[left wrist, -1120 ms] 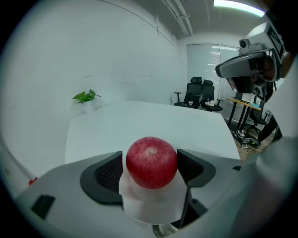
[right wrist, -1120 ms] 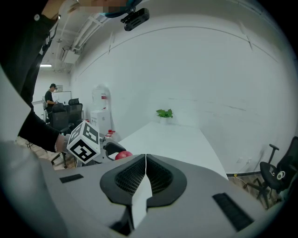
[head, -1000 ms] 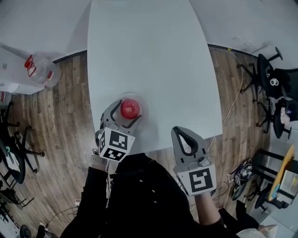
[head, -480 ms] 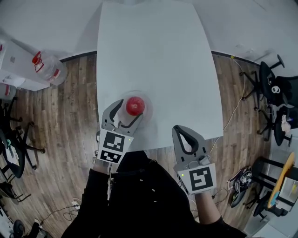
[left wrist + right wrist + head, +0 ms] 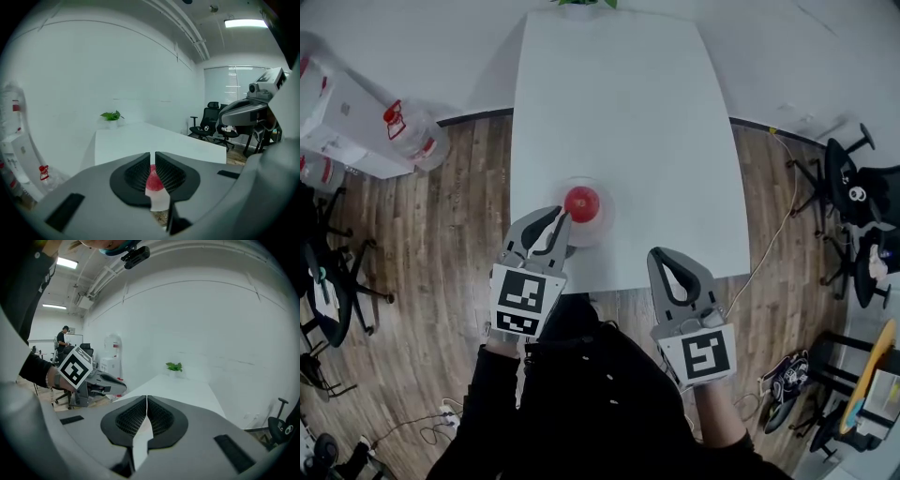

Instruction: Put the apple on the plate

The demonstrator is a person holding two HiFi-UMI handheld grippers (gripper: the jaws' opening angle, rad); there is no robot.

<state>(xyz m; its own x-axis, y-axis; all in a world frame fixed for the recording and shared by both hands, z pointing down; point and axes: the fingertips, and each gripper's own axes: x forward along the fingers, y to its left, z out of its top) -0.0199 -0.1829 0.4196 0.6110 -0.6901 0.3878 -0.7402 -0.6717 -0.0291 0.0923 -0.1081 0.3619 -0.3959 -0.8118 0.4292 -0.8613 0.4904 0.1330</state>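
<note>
A brown wood-plank floor fills the room under a long white rectangular table that runs toward 12 o'clock in the head view. Black wheeled office chairs stand at 3 o'clock of the table, and a clear plastic water jug with a red cap lies at 10 o'clock.

The grey left gripper reaches over the table's near edge at 7 o'clock. Its jaws have just been closing and now stand almost together with nothing between them. The grey right gripper hovers off the near edge at 5 o'clock, well apart from the left one, with its jaws pressed together and empty.

A round pale translucent plate sits near the table's near left corner. The round red apple rests on it, at 1 o'clock just beyond the left gripper's tips. In the left gripper view the apple shows through the narrow slit, beyond the pads.

A small green leafy plant stands at the table's far end.
</note>
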